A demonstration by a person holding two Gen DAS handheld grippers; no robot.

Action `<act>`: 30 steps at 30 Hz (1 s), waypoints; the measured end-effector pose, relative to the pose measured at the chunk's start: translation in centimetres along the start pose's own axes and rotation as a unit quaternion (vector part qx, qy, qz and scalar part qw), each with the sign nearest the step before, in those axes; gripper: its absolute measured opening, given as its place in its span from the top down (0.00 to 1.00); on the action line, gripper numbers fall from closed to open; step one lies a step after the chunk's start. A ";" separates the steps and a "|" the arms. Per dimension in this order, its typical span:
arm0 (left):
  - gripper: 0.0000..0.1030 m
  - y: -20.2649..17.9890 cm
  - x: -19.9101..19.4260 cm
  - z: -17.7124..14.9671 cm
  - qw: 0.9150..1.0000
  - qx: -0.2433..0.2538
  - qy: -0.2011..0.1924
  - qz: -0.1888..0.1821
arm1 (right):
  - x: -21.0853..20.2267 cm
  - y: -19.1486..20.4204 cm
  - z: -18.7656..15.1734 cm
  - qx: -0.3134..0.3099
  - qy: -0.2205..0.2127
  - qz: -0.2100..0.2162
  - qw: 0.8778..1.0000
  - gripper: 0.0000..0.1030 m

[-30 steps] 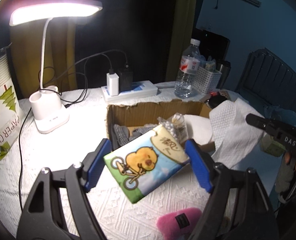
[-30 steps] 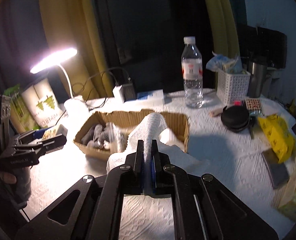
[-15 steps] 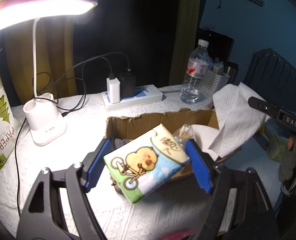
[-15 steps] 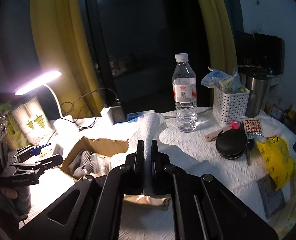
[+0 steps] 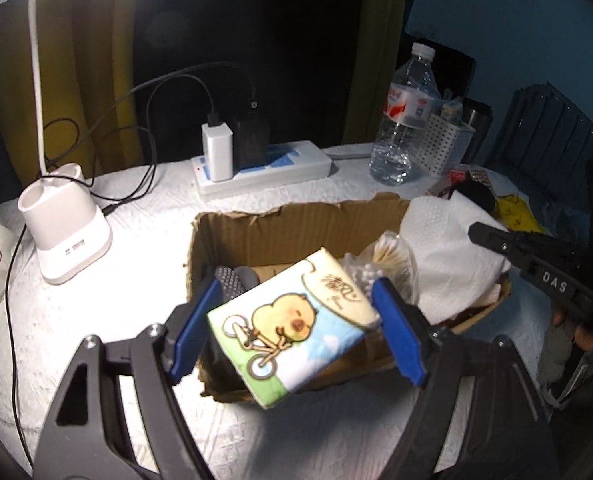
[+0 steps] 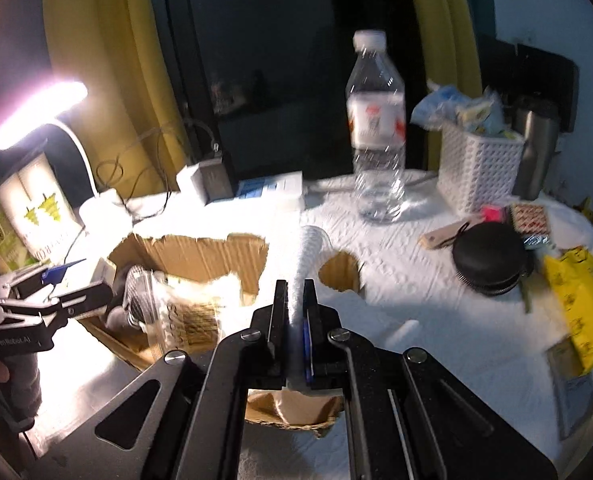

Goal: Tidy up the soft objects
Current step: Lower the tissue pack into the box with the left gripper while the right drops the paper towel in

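Between the blue pads of our left gripper (image 5: 296,332) sits the tissue pack (image 5: 292,326) with a yellow chick on a bicycle printed on it; the jaws are spread about as wide as the pack and press on its two sides, holding it tilted above the near edge of the cardboard box (image 5: 296,220). Inside the box we see a grey knobbly item (image 5: 232,280) at the left and a clear bag of small things (image 5: 384,256) further right. At the right end of the box our right gripper (image 6: 295,312) has its jaws nearly closed, pinching a fold of white paper towel (image 6: 310,256) that drapes over the box's right side. Beyond the box, on the white textured tablecloth (image 5: 136,208), a white power strip (image 5: 264,168) with two plugged chargers lies at the far side. A white desk lamp (image 5: 64,228) stands to the left, a water bottle (image 5: 406,112) to the far right, and a white basket (image 6: 478,168) just beside it. A black round case (image 6: 488,258) lies near the right edge
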State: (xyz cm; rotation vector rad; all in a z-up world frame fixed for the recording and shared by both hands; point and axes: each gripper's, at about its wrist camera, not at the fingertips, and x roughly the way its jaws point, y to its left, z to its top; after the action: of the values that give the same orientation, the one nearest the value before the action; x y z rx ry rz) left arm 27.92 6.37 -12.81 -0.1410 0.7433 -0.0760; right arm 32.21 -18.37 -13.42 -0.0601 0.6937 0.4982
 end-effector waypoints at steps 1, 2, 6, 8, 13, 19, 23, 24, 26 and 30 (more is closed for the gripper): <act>0.24 0.0 0.3 -0.1 1.000 0.001 0.003 0.000 | 0.4 0.1 -0.3 0.000 0.006 0.001 1.000 0.94; 0.24 -0.1 0.7 -0.1 1.000 0.002 0.007 0.000 | 0.9 0.2 -0.5 -0.001 0.011 0.003 1.000 0.94; 0.24 -0.1 2.0 -0.4 1.000 0.003 0.025 0.001 | 2.4 0.5 -1.3 -0.003 0.038 0.002 0.999 0.94; 0.24 -0.2 2.5 -0.5 0.999 0.006 0.033 0.002 | 3.2 0.7 -1.8 -0.009 0.046 -0.004 0.999 0.94; 0.23 -0.4 2.4 -0.5 0.999 0.010 0.030 0.002 | 3.1 0.9 -1.8 -0.020 0.048 -0.013 0.999 0.93; 0.12 -0.5 1.0 -0.2 1.000 0.010 0.011 -0.003 | 3.0 1.1 -1.7 -0.020 0.056 -0.002 0.998 0.74; 0.11 -0.6 -0.3 -0.3 1.000 0.014 -0.003 -0.005 | 2.1 1.7 -1.5 -0.023 0.051 -0.003 0.998 0.60; 0.11 -0.6 -0.6 -0.3 1.000 0.014 -0.005 -0.005 | 1.8 1.8 -1.5 -0.022 0.049 -0.004 0.999 0.60; 0.11 -0.6 -1.3 -0.4 1.000 0.014 -0.012 -0.006 | 1.1 1.9 -1.4 -0.022 0.044 -0.006 0.999 0.59; 0.11 -0.7 -2.7 -0.7 1.000 0.011 -0.024 -0.008 | -0.6 2.3 -1.4 -0.023 0.031 -0.013 0.999 0.59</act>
State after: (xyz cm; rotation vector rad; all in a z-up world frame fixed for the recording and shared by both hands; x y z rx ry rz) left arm 25.48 5.94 -11.38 -0.1281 0.6930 -0.0950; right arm 29.97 -16.88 -13.86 -0.1280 0.7420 0.4883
